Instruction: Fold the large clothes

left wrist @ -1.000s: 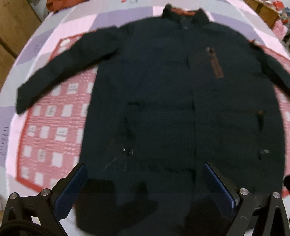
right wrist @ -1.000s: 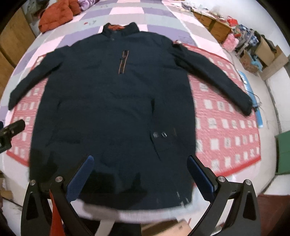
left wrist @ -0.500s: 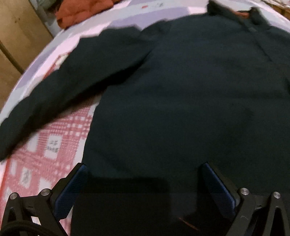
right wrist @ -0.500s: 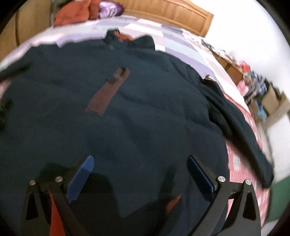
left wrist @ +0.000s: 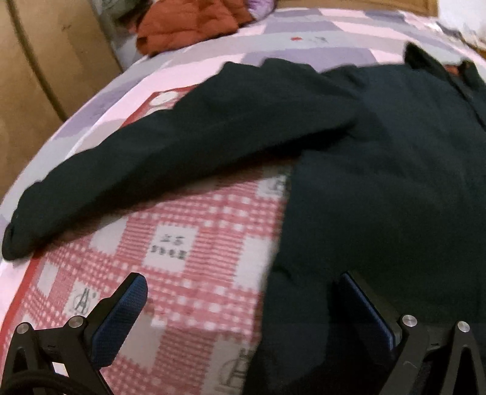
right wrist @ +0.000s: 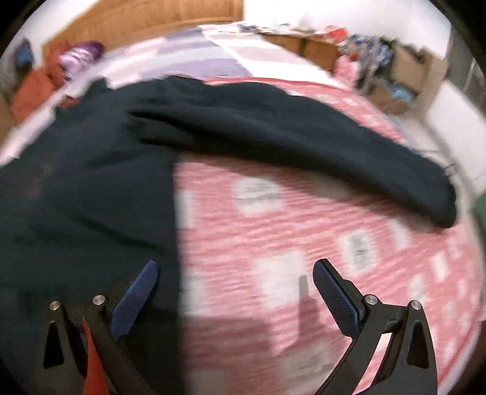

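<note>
One dark navy jacket [left wrist: 379, 182] lies flat on a red checked blanket [left wrist: 197, 243], two sleeves spread. Two grippers, left gripper [left wrist: 243, 310] and right gripper [right wrist: 235, 291], hover spread wide, grasping nothing.

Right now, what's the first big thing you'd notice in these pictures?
A big dark jacket lies spread flat on a pink checked blanket, one sleeve stretched out to each side. The left gripper and right gripper hang open over its side edges. Orange clothes are heaped far back.
</note>
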